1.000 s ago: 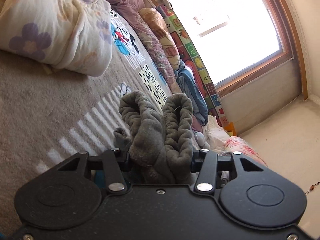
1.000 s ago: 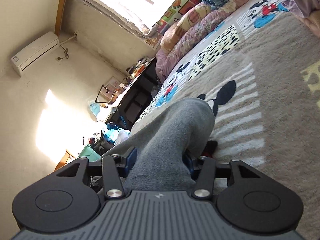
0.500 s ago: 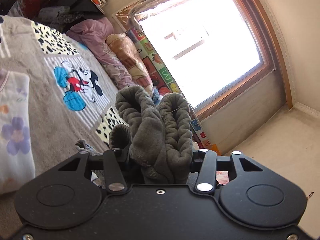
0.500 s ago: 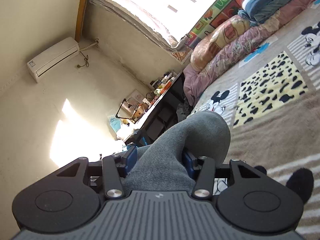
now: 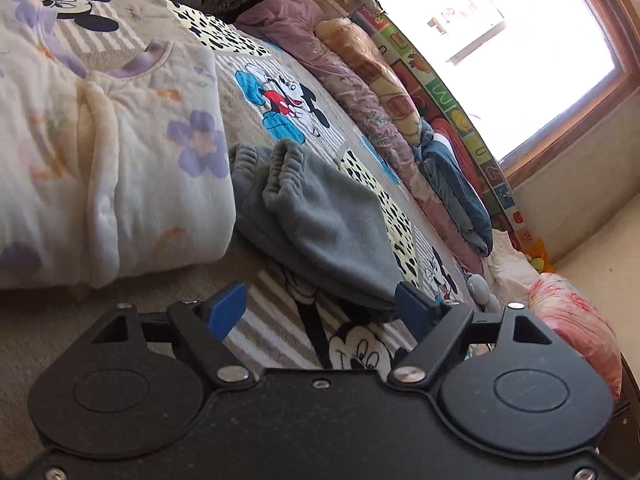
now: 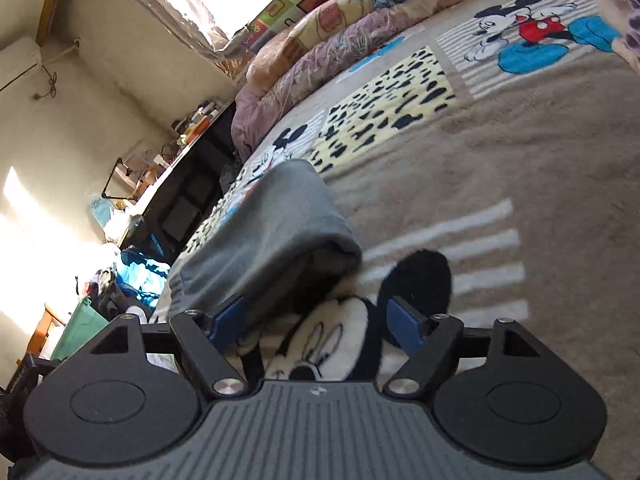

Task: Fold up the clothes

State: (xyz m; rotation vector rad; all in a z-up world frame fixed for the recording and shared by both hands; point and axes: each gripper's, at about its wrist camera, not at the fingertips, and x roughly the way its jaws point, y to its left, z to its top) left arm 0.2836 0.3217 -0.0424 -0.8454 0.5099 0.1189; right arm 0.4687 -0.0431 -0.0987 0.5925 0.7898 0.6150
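Folded grey fleece trousers [image 5: 320, 220] on cartoon-print bed blanket [image 6: 500, 152]; left tongs [image 5: 320, 308] and right tongs [image 6: 316, 316] spread wide, holding nothing.

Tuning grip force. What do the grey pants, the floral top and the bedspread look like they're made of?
Grey pants: looks like fleece, matte and fuzzy, with gathered elastic cuffs.
Floral top: seems quilted padded cotton, puffy with soft stitched ridges; the filling can't be told.
Bedspread: plush short-pile fabric, probably synthetic, with a fuzzy nap and a printed cartoon pattern.
Both grippers are open, holding nothing.
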